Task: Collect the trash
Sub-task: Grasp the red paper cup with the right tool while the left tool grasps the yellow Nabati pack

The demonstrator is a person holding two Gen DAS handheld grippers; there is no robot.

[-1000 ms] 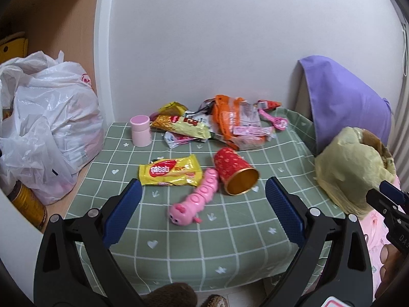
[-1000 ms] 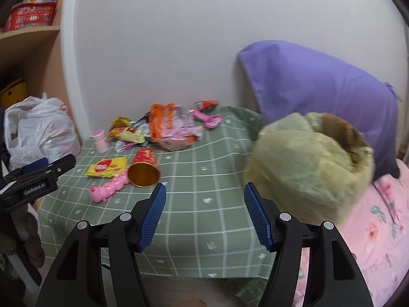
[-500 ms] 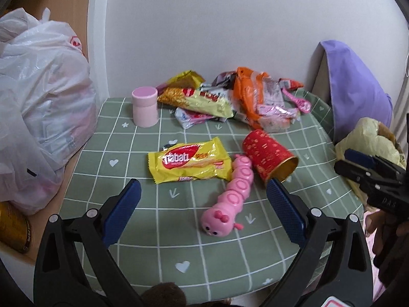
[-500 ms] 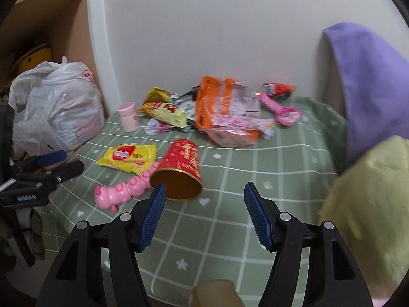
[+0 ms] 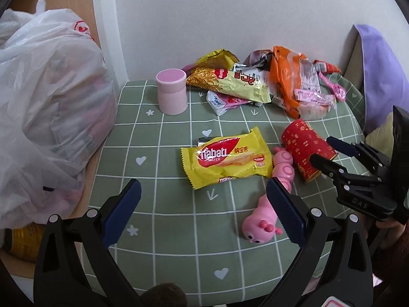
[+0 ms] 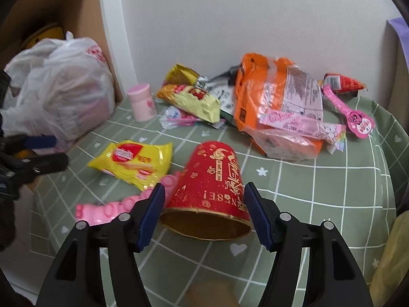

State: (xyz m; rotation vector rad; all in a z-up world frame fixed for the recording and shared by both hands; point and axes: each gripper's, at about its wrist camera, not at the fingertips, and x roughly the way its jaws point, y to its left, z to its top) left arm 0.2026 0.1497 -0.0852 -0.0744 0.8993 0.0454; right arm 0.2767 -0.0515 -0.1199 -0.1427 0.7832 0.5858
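1. My right gripper [image 6: 203,211] stands open, and the red paper cup [image 6: 213,186] lies on its side between its two blue pads, in the lower centre of the right wrist view. I cannot tell whether either pad touches it yet.
2. The cup's long axis runs away from me up the frame. Its gold-lined mouth faces me at the bottom and its narrow base points toward the wrapper pile at the upper centre.
3. So the pads straddle the widest part of the cup, just behind the rim. I judge that closing here would pinch thin paper, which may crumple.
4. My left gripper [image 5: 203,213] is open too and holds nothing. It hangs over the green checked cloth [image 5: 163,202] in the lower centre of its view.
5. In the left wrist view the cup sits at centre right, so my right is plainly the nearer one.
6. The pink caterpillar toy [image 6: 122,206] lies just beside the cup, by my left pad, and I would avoid catching it.
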